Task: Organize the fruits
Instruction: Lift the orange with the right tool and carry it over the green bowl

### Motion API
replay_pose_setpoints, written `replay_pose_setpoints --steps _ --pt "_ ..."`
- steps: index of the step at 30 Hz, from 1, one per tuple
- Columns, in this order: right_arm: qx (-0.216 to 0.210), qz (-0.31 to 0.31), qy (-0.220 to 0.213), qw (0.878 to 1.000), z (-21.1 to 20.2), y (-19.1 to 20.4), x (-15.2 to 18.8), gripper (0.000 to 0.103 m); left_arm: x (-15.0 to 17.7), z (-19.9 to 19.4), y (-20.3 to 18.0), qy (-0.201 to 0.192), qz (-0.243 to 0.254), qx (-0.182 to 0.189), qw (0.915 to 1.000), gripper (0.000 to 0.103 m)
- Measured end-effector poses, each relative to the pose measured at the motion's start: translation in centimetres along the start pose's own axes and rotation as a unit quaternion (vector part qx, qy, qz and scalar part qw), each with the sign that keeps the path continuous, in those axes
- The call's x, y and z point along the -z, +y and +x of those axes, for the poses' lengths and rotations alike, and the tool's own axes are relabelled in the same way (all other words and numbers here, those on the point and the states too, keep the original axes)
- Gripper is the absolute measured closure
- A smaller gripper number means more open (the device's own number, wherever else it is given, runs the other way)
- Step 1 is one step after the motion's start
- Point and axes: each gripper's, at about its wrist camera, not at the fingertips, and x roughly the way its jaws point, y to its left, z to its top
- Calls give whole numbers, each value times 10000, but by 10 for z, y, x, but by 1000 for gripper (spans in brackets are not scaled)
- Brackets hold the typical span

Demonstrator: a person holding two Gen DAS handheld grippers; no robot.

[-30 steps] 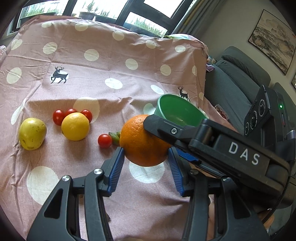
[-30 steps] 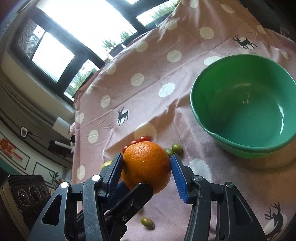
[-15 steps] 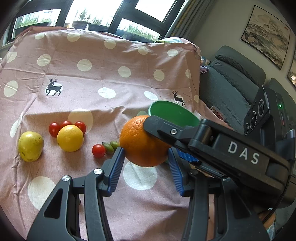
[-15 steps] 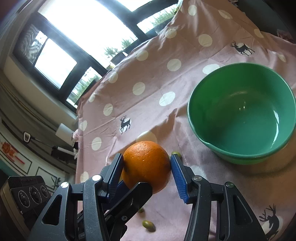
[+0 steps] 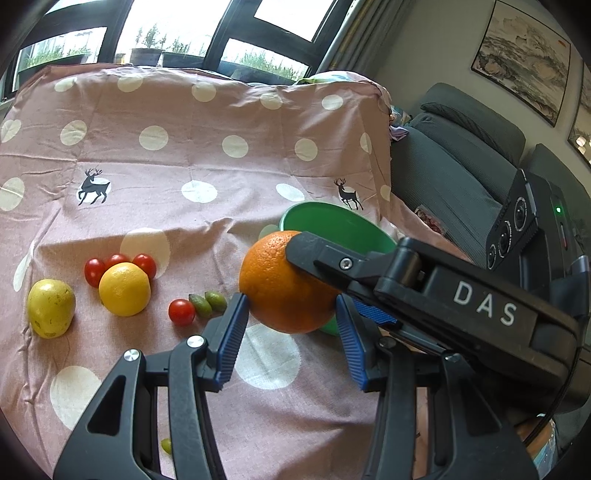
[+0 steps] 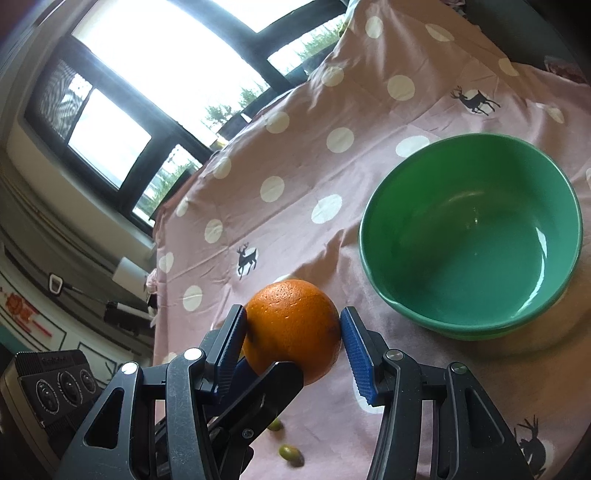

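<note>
Both grippers, left gripper (image 5: 288,328) and right gripper (image 6: 293,341), are clamped on one round orange (image 5: 286,282), up off the pink polka-dot cloth (image 5: 184,177). Past it: four red cherry tomatoes (image 5: 181,312), one empty green bowl (image 6: 471,236)

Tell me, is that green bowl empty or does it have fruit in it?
Empty. The right wrist view looks straight into the green bowl: bare inside, while the orange is outside it.

Behind your table you see bright windows (image 5: 184,33), a grey sofa (image 5: 454,162) and a framed painting (image 5: 524,55) on the wall.
</note>
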Motion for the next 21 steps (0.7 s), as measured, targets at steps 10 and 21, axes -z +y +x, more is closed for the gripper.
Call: replay_pose_setpoints --steps 10,21 --pt "43 55 -139 9999 -6 -6 -5 48 -1 5 -7 -36 111 83 9999 56" --pt "184 135 -279 9993 -13 -14 -16 48 -13 18 -15 67 219 352 9991 56"
